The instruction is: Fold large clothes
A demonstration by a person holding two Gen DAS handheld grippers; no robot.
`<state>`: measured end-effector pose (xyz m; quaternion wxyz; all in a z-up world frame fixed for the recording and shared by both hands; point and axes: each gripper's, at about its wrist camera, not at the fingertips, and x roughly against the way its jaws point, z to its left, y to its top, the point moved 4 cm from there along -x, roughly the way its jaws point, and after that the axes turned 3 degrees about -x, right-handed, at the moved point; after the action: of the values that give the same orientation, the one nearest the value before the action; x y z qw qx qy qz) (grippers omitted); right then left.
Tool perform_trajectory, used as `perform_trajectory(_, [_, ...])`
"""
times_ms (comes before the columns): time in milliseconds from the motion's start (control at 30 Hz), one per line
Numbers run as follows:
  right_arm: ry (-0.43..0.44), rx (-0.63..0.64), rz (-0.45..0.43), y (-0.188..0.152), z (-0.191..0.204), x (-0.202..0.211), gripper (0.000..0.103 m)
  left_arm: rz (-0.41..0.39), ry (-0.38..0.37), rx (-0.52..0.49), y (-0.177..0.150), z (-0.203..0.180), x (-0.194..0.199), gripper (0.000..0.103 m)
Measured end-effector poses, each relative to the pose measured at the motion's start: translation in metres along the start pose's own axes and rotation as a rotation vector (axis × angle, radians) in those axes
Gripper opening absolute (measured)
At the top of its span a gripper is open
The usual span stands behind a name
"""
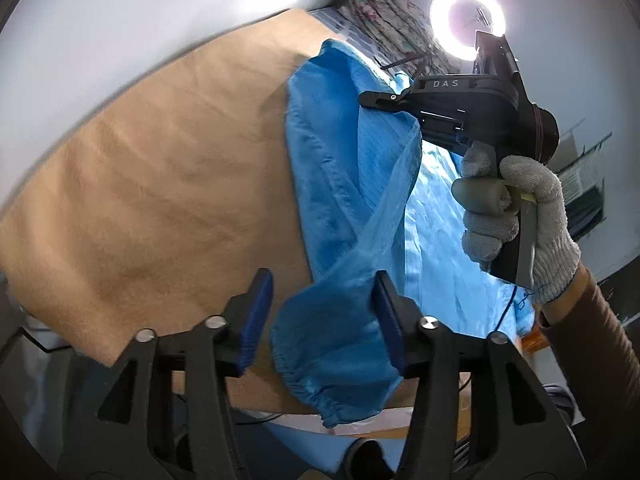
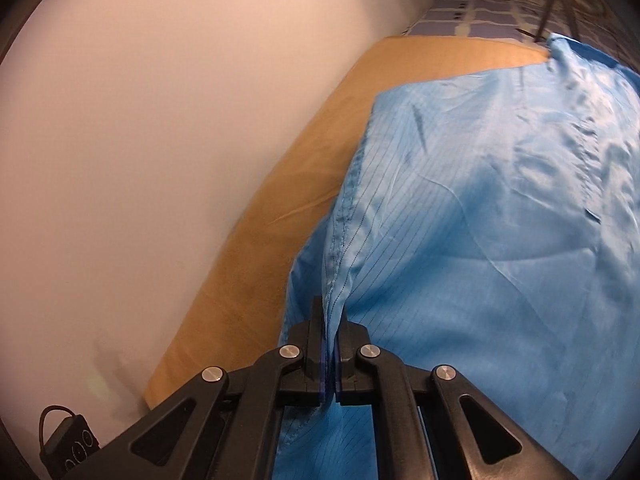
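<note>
Sleeve-folding looks like the step in hand — my right hand-held gripper (image 2: 329,354) is clamped on a seamed edge of the blue garment (image 2: 500,208), which lies spread on the tan-covered tabletop (image 1: 152,184). My left hand-held gripper (image 1: 320,316) gapes apart around the elastic cuff (image 1: 340,372), gripping nothing — next I'd judge it must close there

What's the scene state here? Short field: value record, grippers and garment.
garment: blue garment, thin pinstriped fabric, spread on the tan cloth
sleeve cuff: elastic cuff hangs over the near table edge
left gripper: open, jaws either side of the sleeve, not closed on it
right gripper: shut on a seamed edge of the garment
right hand: gloved, gripping the handle
background: ring light, folded patterned fabric at the far end
</note>
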<state>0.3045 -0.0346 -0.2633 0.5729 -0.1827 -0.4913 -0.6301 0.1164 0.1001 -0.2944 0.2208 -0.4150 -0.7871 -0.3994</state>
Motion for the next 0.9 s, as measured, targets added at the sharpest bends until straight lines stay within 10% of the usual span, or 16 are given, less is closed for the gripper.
perform_trajectory(167, [0.053,-0.038,0.067,0.006,0.001,-0.021,0.037,0.05,-0.217,-0.049,-0.024,-0.034,0.004,0.052])
perform_trajectory(333, [-0.131,0.102,0.077,-0.004,0.015,-0.01,0.044,0.021,-0.24,-0.174,-0.029,-0.069,0.013,0.052])
perform_trajectory(533, [-0.069,0.209,0.15,-0.046,0.043,0.029,0.061,0.019,-0.252,-0.161,-0.026,-0.069,-0.002,0.052])
perform_trajectory(567, [-0.075,0.214,0.174,-0.055,0.046,0.029,0.06,0.025,-0.249,-0.164,-0.027,-0.071,-0.007,0.052])
perform_trajectory(700, [-0.132,0.261,0.271,-0.082,0.038,0.017,0.002,0.043,-0.247,-0.179,-0.029,-0.077,-0.004,0.052])
perform_trajectory(900, [-0.087,0.154,0.221,-0.076,-0.007,0.029,0.0,0.003,-0.232,-0.124,-0.03,-0.055,0.013,0.052])
